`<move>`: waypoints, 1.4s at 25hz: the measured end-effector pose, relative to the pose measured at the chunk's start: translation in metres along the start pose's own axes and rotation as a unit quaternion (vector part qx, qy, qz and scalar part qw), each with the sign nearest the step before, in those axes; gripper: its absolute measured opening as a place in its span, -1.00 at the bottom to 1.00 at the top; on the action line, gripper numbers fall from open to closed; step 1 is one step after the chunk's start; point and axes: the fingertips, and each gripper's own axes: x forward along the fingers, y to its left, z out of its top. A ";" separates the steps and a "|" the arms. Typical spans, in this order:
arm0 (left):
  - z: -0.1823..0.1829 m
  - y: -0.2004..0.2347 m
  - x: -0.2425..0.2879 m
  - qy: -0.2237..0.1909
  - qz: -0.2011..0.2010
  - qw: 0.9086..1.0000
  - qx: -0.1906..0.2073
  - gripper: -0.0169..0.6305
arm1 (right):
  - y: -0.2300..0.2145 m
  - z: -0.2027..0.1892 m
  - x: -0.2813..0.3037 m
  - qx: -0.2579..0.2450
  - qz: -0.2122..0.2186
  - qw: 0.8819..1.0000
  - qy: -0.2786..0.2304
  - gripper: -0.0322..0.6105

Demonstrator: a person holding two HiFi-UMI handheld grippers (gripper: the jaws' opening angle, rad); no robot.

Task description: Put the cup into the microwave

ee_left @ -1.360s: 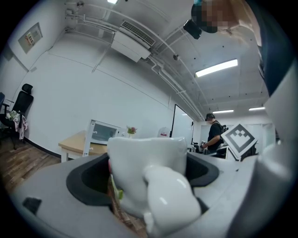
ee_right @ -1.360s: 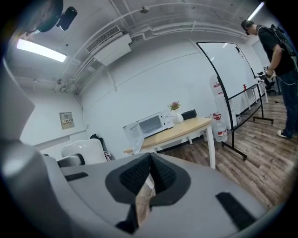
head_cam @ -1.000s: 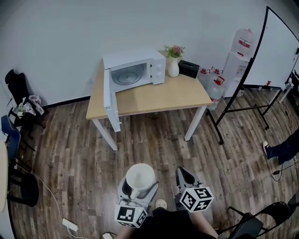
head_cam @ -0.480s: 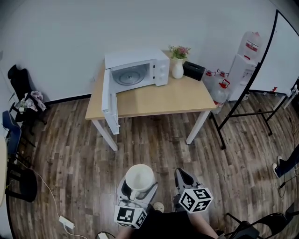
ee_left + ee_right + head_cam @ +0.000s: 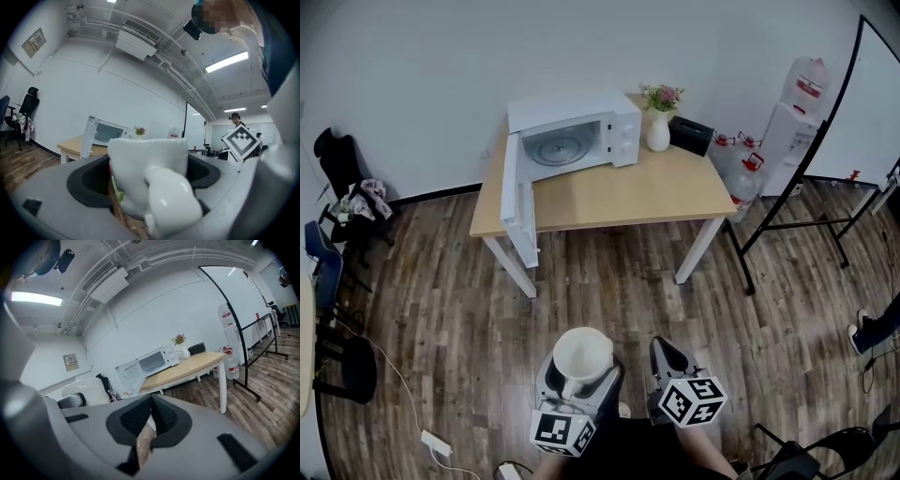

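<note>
**Gripper state**
- Left gripper (image 5: 580, 373): the jaws are clamped on the white cup (image 5: 582, 353), one jaw against each side of its wall. The cup stands upright, mouth up, with its handle turned back toward the gripper body.
- Right gripper (image 5: 667, 352): the jaws are pressed together, with nothing between them.

**Position relative to the table**
- Both grippers are held in front of the table (image 5: 656, 192), well apart from it, above the wood floor (image 5: 441, 309). The right gripper is just beside the left.
- The cup is off the table and well apart from the microwave (image 5: 614, 129).

**Items on and around the table**
- The microwave stands at the table's rear left, against the wall.
- Its door (image 5: 514, 197) is swung wide open and reaches past the table's front edge. The turntable (image 5: 558, 150) shows inside the cavity.
- A vase of flowers (image 5: 658, 131) stands on the table just beside the microwave's control side.
- A black box (image 5: 690, 137) sits at the table's rear right corner.
- A water dispenser (image 5: 792, 103) stands on the floor beyond the table's right end.
</note>
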 end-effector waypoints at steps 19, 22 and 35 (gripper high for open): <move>0.025 0.045 0.102 -0.005 -0.008 1.000 -0.001 0.47 | -0.027 0.047 0.084 -0.017 -0.007 1.000 0.004 -0.92; 0.032 0.054 0.122 -0.005 -0.012 1.000 0.002 0.47 | -0.032 0.055 0.102 -0.016 -0.010 1.000 0.009 -0.92; 0.061 0.110 0.211 0.004 -0.016 1.000 0.017 0.47 | -0.052 0.111 0.196 -0.014 -0.025 1.000 0.006 -0.92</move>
